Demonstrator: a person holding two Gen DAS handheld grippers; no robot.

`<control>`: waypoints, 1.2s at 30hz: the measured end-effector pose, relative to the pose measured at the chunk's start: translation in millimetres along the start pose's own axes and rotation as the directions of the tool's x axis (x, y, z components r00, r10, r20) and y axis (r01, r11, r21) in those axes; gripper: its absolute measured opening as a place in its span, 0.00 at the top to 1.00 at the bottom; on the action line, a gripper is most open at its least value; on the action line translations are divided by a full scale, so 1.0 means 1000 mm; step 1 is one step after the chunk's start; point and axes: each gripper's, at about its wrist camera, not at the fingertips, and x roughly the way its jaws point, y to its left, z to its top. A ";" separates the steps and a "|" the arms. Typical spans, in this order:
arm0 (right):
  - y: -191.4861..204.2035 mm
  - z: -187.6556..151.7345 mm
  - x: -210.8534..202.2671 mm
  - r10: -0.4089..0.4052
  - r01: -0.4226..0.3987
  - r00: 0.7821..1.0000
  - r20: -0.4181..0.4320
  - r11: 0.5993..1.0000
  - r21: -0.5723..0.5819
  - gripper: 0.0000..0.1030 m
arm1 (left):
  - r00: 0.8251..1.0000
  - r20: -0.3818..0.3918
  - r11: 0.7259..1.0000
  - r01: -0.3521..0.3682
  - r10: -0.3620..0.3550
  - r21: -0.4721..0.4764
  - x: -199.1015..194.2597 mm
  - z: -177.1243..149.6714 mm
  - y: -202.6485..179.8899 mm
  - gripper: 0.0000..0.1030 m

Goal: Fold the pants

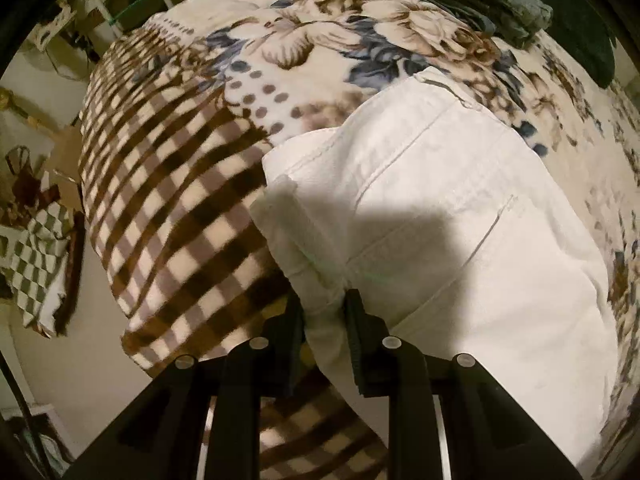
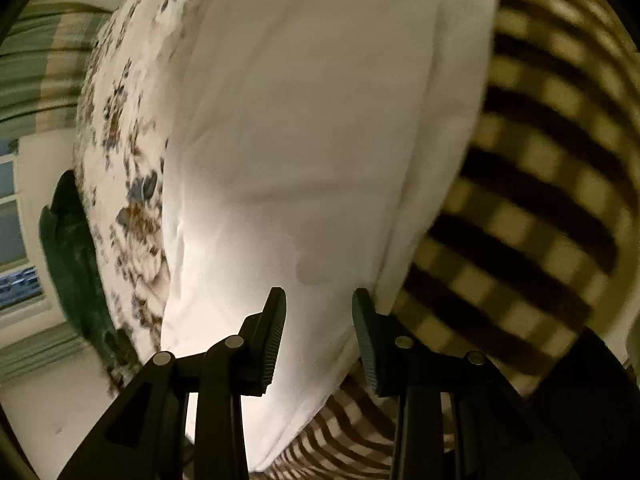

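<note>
White cotton pants (image 1: 460, 208) lie on floral-and-checked fleece blanket (image 1: 180, 184), layers stacked: looks partly folded, final fold pending. Left gripper (image 1: 324, 312) pinches bunched edge, fingers narrow. Right gripper (image 2: 318, 308) wide apart over smooth cloth, gripping nothing. Left view alone shows seams, pocket.

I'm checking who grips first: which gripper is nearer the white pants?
Left. The left gripper has a fold of the white pants pinched between its fingers; the right gripper is open, with the cloth in its gap but no clear grip.
</note>
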 end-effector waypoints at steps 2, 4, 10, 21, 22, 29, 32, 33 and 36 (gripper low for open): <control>0.005 -0.005 -0.004 -0.041 0.041 0.999 0.010 0.999 -0.024 0.64 | 1.000 -0.005 1.000 0.027 -0.027 -0.011 0.002 0.002 0.005 0.82; 0.008 -0.009 0.002 -0.081 0.081 0.997 -0.015 0.996 -0.031 0.64 | 0.999 -0.011 0.999 0.051 -0.051 -0.017 0.004 0.002 0.010 0.82; 0.013 -0.023 0.034 -0.113 0.111 0.993 -0.042 0.993 -0.035 0.63 | 0.997 -0.025 0.997 0.072 -0.072 -0.022 0.003 0.005 0.016 0.82; 0.031 -0.039 0.016 -0.245 0.255 0.967 0.075 0.948 -0.190 0.91 | 0.994 -0.037 0.994 0.104 -0.103 0.026 0.002 0.003 0.020 0.83; 0.035 -0.038 0.021 -0.259 0.269 0.963 0.074 0.944 -0.193 0.91 | 0.994 -0.039 0.994 0.104 -0.103 0.033 0.002 0.003 0.020 0.83; 0.049 -0.035 0.028 -0.315 0.307 0.949 0.006 0.920 -0.242 0.79 | 0.996 -0.062 0.995 0.070 -0.066 0.067 -0.007 0.002 0.015 0.80; 0.069 -0.050 0.016 -0.367 0.344 0.930 0.000 0.871 -0.351 0.59 | 0.995 -0.064 0.995 0.075 -0.071 0.064 -0.035 -0.010 0.019 0.73; 0.082 -0.059 0.010 -0.368 0.343 0.930 0.016 0.849 -0.401 0.48 | 0.996 -0.049 0.994 0.074 -0.071 0.078 -0.046 -0.014 0.017 0.62; 0.129 -0.091 -0.001 -0.335 0.304 0.941 0.051 0.770 -0.561 0.39 | 0.997 0.006 0.989 0.080 -0.081 0.125 -0.074 -0.017 0.002 0.19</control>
